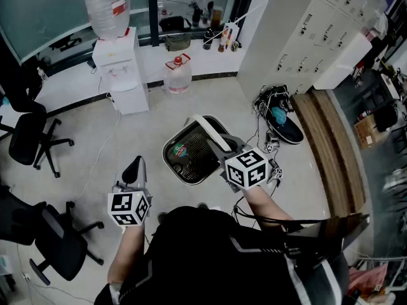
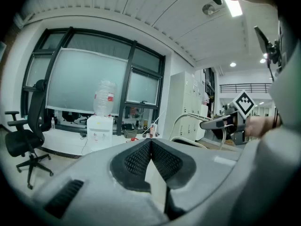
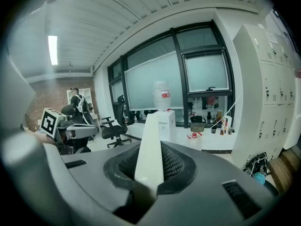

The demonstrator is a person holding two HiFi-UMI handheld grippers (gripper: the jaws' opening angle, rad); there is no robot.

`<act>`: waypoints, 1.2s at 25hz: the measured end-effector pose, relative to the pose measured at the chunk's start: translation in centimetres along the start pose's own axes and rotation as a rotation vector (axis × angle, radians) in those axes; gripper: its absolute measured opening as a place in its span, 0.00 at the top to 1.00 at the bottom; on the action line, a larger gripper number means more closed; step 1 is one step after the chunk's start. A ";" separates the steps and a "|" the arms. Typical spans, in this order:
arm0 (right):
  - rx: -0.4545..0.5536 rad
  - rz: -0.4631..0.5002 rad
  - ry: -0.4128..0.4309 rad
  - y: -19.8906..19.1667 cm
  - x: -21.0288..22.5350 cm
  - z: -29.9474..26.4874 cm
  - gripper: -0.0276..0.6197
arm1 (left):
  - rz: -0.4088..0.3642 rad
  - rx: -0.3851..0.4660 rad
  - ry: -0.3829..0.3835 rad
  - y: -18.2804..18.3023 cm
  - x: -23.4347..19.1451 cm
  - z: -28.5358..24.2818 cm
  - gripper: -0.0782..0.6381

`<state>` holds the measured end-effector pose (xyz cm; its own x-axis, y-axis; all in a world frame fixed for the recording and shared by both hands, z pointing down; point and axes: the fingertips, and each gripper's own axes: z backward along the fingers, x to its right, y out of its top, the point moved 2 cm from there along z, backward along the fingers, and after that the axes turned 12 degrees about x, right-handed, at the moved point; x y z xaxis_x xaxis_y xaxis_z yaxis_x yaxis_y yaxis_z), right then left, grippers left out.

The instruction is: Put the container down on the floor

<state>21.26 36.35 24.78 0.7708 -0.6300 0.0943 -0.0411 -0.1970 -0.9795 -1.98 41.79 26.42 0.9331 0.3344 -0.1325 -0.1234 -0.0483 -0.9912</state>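
In the middle of the head view, the container (image 1: 191,154): a dark mesh basket with a pale rim, carried by its white handle (image 1: 210,127) and seemingly hanging above the light floor (image 1: 210,94), not yet set down. Inside, near its upper left edge, a small red and green thing (image 1: 180,150); impossible to say what, and otherwise seemingly bare. Clamped on the handle, the right gripper (image 1: 216,146), with the white strip pressed between both pads in the right gripper view. At the lower left of the frame, the left gripper (image 1: 133,168), jaws together on nothing, well apart from the basket. Step in hand, probably: carrying, just before the lowering. Next: bring the right hand straight down to the tiles, bottom flat, then open the jaws; keep away from the tangle of cables (image 1: 267,97) at the right. Farther up, a water dispenser (image 1: 117,68) carrying a clear bottle (image 1: 107,5), and beside it a clear jug (image 1: 177,74) on the floor; filling of both not readable.
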 end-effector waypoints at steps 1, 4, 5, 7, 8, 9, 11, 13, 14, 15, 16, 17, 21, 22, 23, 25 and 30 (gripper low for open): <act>0.001 0.000 0.000 0.0 -0.1 0.0 0.87 | 0.001 0.000 0.000 0.0 0.0 0.1 0.88; 0.004 0.000 -0.001 0.0 -0.4 0.0 0.87 | 0.000 0.000 -0.004 0.0 0.0 0.2 0.88; 0.004 0.001 -0.001 0.0 -0.5 -0.1 0.87 | 0.000 0.001 -0.006 0.0 -0.1 0.2 0.88; 0.005 0.006 -0.001 0.1 -0.6 -0.3 0.87 | 0.001 0.002 -0.011 0.1 -0.2 0.1 0.88; 0.005 0.007 -0.002 0.1 -0.7 -0.4 0.87 | 0.003 0.003 -0.012 0.2 -0.3 0.1 0.88; 0.005 0.007 -0.003 0.1 -0.7 -0.4 0.87 | 0.004 0.004 -0.014 0.2 -0.4 0.2 0.88; 0.004 0.007 -0.008 0.1 -0.9 -0.6 0.87 | 0.006 0.004 -0.017 0.3 -0.6 0.2 0.88; 0.003 0.005 -0.016 0.0 -1.0 -0.8 0.87 | 0.009 0.007 -0.015 0.3 -0.9 0.4 0.88; 0.003 0.001 -0.019 0.0 -1.1 -0.9 0.87 | 0.010 0.008 -0.014 0.3 -1.2 0.5 0.88; 0.002 -0.005 -0.022 0.0 -1.2 -1.1 0.87 | 0.011 0.009 -0.014 0.4 -1.6 0.7 0.88; 0.001 -0.009 -0.023 -0.1 -1.4 -1.3 0.87 | 0.011 0.010 -0.015 0.4 -1.9 0.8 0.88; 0.000 -0.010 -0.025 -0.1 -1.6 -1.5 0.87 | 0.010 0.009 -0.017 0.4 -2.3 0.8 0.88; -0.001 0.010 -0.036 0.0 -2.7 -2.6 0.87 | 0.011 0.015 -0.031 0.3 -3.9 1.3 0.88; 0.000 0.011 -0.040 0.0 -3.1 -2.8 0.87 | 0.012 0.018 -0.035 0.3 -4.3 1.5 0.88; 0.002 0.009 -0.044 0.0 -3.4 -3.1 0.87 | 0.015 0.020 -0.039 0.3 -4.8 1.7 0.88; 0.008 0.005 -0.059 0.2 -3.9 -3.7 0.87 | 0.022 0.023 -0.049 0.3 -5.8 2.0 0.88; 0.015 0.013 -0.099 0.9 -4.5 -5.1 0.87 | 0.028 0.023 -0.091 0.2 -7.5 2.6 0.88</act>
<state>14.54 35.20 24.39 0.8295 -0.5548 0.0640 -0.0427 -0.1771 -0.9833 -9.93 41.71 27.20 0.8946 0.4176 -0.1594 -0.1581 -0.0380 -0.9867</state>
